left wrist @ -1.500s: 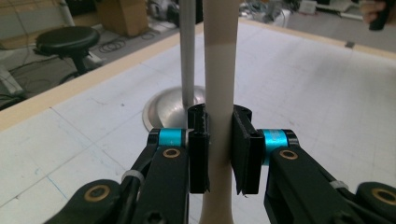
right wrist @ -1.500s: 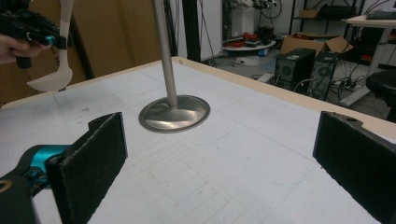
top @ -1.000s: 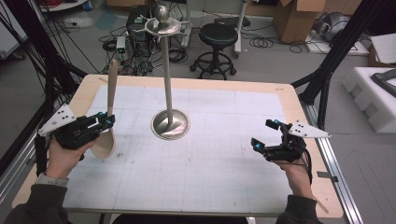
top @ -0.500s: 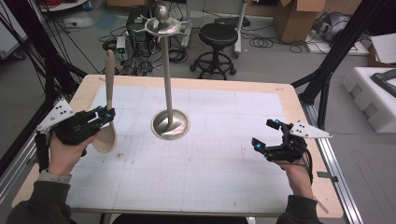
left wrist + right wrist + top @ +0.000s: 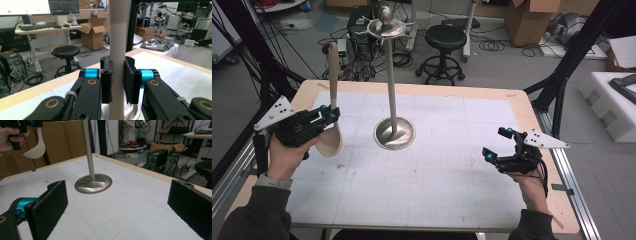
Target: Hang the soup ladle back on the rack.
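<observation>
The beige ladle [image 5: 331, 135] stands upright at the left side of the table [image 5: 522, 107], its bowl down and lifted just clear of the white gridded mat [image 5: 437, 170], its long handle rising past the far edge in the high view. The left gripper [image 5: 328, 114] pinches the handle low down, just above the bowl; in the left gripper view both black pads [image 5: 130, 82] press flat against the pale shaft from either side. Near the ladle, toward the middle of the mat, stands the metal stand [image 5: 394, 132], a round polished base with a thin pole that carries a dish-shaped top with a knob. The right gripper [image 5: 498, 144] rests low over the right side of the mat, well apart from both, its jaws spread wide with nothing between them; the right gripper view looks through the gap at the stand's base [image 5: 93, 183] and the ladle bowl [image 5: 35, 151] farther off. No brand or writing can be read on the ladle, the stand or the grippers. The mat between the stand and the right gripper is bare, and the near half of the table lies open, with a wooden border showing around the mat.
</observation>
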`<state>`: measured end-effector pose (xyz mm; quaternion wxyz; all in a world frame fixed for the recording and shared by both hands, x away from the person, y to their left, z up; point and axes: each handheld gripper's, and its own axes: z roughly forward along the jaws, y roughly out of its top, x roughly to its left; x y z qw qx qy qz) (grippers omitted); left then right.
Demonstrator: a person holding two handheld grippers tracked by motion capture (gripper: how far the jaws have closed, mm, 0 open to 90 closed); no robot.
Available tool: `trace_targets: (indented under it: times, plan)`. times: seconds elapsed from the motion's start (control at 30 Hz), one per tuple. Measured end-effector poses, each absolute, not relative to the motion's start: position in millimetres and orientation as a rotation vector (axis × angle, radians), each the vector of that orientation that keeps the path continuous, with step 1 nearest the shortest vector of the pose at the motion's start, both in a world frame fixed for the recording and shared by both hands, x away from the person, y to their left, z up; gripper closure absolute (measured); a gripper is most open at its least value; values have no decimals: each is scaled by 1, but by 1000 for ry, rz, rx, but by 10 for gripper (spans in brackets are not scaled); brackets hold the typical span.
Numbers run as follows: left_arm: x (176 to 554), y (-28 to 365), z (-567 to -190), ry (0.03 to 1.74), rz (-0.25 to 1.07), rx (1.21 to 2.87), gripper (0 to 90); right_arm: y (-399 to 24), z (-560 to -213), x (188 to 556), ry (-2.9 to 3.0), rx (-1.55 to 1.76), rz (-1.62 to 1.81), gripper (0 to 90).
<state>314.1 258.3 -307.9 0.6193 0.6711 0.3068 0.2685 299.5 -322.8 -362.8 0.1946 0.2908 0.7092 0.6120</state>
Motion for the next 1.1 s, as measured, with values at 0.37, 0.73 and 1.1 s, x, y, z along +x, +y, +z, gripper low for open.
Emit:
trace_targets:
  times: [0.37, 0.73, 1.1]
  plan:
    - [328, 249, -293, 683, 591, 1540, 779, -323, -363, 300, 1988, 813, 1714, 20]
    - [340, 241, -289, 679, 552, 1549, 780, -325, -363, 299, 1985, 819, 1717, 20]
    - [348, 231, -284, 667, 542, 1570, 779, -327, -362, 299, 1974, 816, 1727, 20]
